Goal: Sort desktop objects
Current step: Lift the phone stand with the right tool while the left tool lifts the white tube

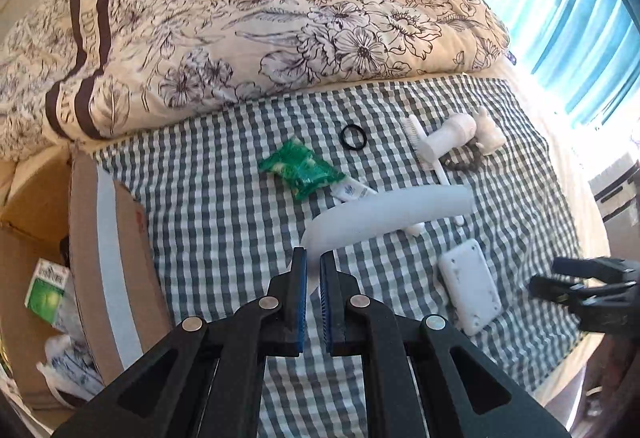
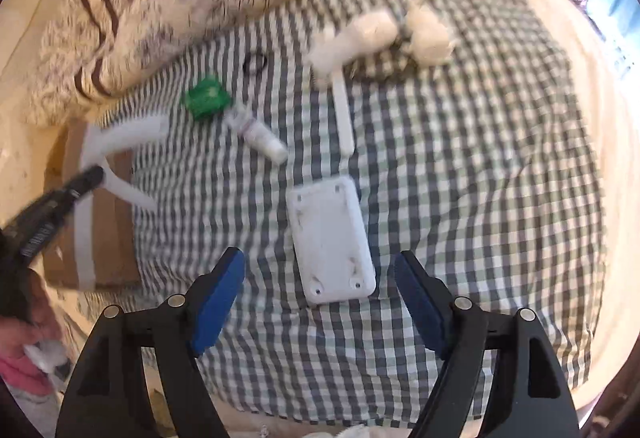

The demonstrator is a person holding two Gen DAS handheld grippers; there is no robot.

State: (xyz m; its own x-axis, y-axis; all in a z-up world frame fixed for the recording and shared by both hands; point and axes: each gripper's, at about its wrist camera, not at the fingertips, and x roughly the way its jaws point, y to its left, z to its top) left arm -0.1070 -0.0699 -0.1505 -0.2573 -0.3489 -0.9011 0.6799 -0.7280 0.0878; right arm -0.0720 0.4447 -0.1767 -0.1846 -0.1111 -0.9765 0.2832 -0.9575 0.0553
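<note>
My left gripper is shut on one end of a white curved U-shaped piece. In the right wrist view that gripper holds the piece over the edge of a cardboard box. My right gripper is open, its fingers on either side of a white rectangular case that lies flat on the checked cloth, without touching it. From the left wrist view, the right gripper shows at the right edge beside the case.
On the cloth lie a green packet, a small white tube, a black ring, a white brush, a white bottle, a plush toy and a dark bracelet. The box holds a green carton. A floral quilt lies behind.
</note>
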